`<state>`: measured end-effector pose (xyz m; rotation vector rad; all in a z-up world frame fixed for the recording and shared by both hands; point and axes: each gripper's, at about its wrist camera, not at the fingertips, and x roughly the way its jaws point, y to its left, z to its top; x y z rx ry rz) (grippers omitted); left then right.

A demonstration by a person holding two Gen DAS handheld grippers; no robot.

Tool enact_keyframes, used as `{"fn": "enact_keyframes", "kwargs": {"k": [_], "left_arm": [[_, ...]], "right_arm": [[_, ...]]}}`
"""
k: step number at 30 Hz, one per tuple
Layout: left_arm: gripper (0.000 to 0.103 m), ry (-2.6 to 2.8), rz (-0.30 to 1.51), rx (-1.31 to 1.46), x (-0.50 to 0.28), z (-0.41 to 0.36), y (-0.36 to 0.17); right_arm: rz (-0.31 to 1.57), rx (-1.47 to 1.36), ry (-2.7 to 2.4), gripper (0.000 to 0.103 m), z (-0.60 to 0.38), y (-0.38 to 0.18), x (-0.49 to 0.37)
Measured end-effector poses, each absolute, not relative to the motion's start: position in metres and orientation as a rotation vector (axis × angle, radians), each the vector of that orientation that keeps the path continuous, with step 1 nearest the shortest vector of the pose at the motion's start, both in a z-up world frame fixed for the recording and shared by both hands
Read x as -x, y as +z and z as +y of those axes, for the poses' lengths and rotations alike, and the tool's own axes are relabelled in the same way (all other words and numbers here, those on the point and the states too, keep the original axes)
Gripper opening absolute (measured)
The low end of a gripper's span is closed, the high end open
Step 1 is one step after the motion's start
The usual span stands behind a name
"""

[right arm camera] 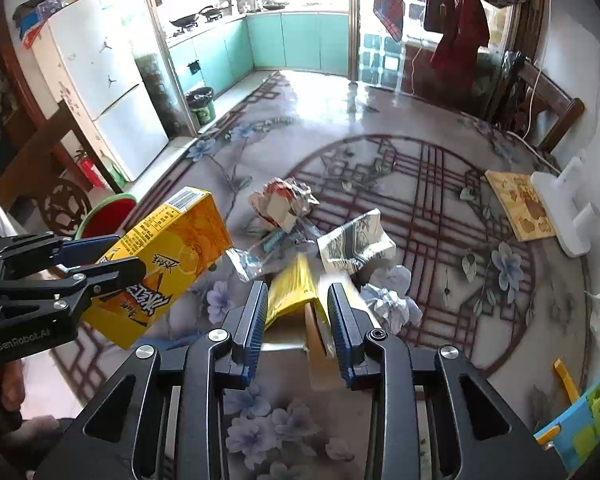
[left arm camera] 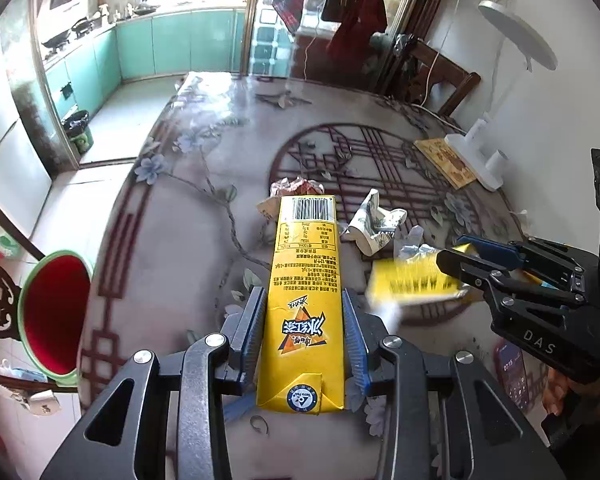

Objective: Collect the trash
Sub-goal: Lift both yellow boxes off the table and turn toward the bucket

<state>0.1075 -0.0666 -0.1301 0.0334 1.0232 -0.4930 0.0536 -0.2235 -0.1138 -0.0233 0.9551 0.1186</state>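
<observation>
Over the floral-patterned table [left arm camera: 204, 240], our left gripper [left arm camera: 305, 320] clamps a tall yellow drink carton [left arm camera: 306, 280]; our right gripper [right arm camera: 298, 312] pinches a motion-blurred, flattened yellow wrapper [right arm camera: 292, 292].

Two hand-held grippers of black metal with cut-out triangular arms, silver round screws at the joints and ribbed blue pads on the fingers. The left gripper [left arm camera: 304, 320] carries white lettering "GenRobot.AI" on its side; the right gripper [right arm camera: 298, 316], at 3 o'clock in the left view, reads "DAS".
</observation>
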Motion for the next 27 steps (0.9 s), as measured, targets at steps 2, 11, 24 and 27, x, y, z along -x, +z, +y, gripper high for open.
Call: {"fn": "enact_keyframes", "kwargs": {"k": [2, 11, 24, 27], "left_arm": [[0.035, -0.489, 1.015, -0.032, -0.105, -0.063, -0.128], [0.035, -0.475, 1.017, -0.018, -0.101, -0.047, -0.128], [0.035, -0.517, 1.057, -0.015, -0.101, -0.055, -0.143], [0.035, -0.516, 1.061, -0.02, -0.099, -0.053, -0.144]], "right_arm": [[0.951, 0.026, 0.123, 0.015, -0.221, -0.112, -0.054], [0.969, 0.038, 0.099, 0.043, -0.228, -0.115, -0.052], [1.283, 0.025, 0.038, 0.087, -0.252, -0.214, -0.05], [1.338, 0.004, 0.053, 0.051, -0.246, -0.234, -0.055]]}}
